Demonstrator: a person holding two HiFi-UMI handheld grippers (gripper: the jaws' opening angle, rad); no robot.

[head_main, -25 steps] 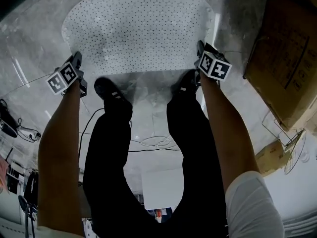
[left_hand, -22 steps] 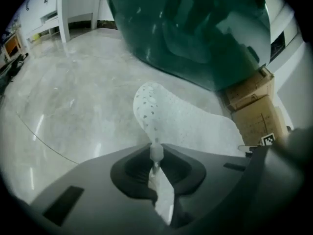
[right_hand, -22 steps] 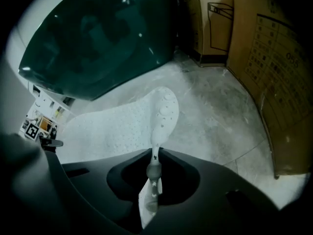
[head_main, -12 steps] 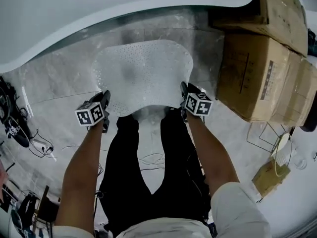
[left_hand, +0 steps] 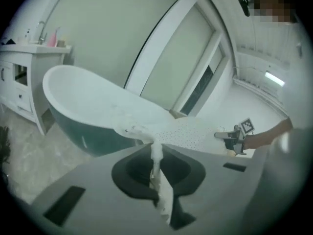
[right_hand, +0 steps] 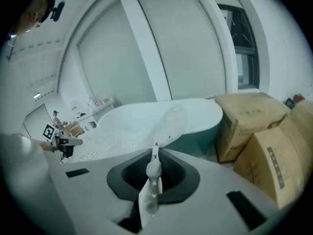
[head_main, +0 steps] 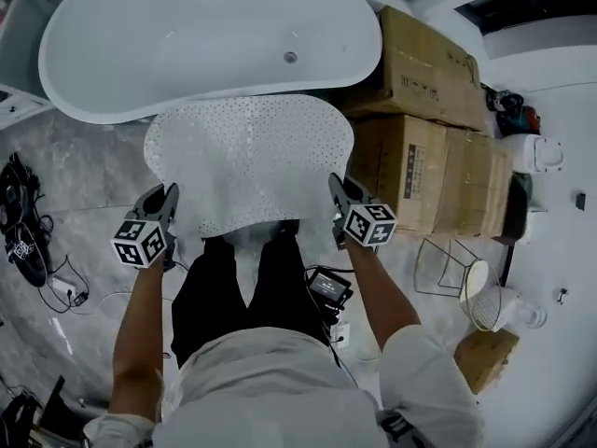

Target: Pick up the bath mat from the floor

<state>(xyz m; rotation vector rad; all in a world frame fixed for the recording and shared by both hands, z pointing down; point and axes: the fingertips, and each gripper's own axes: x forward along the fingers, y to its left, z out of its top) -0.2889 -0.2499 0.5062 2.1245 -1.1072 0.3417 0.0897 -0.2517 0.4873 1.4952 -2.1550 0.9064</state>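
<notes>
Item: bath mat [head_main: 247,152], white, perforated with small dark holes, rounded outline
Location: off the floor [head_main: 75,171], held up in front of the person and spread out between the two grippers; its far edge lies toward the bathtub [head_main: 187,35] and overlaps the tub's near rim in the head view; contact with the tub cannot be told

Left gripper [left_hand: 157,175]: jaws closed tight on the mat's near left corner; a thin fold of white mat runs up between the pads and fans out beyond them
Right gripper [right_hand: 152,173]: jaws likewise pinched together on the near right corner, with a narrow strip of mat standing between the pads
Both grippers sit at roughly the same height, well apart, one at each side of the mat's near edge; each shows in the other's view across the mat

Surroundings:
- bathtub, white, freestanding oval, beyond the mat
- cardboard boxes [head_main: 424,171], several, stacked to the right of the tub and mat
- wire basket [head_main: 446,267], on the floor near the boxes
- cables [head_main: 28,241], dark, on the marbled grey floor at far left
- person's legs [head_main: 233,287], in black, below the mat's near edge
</notes>
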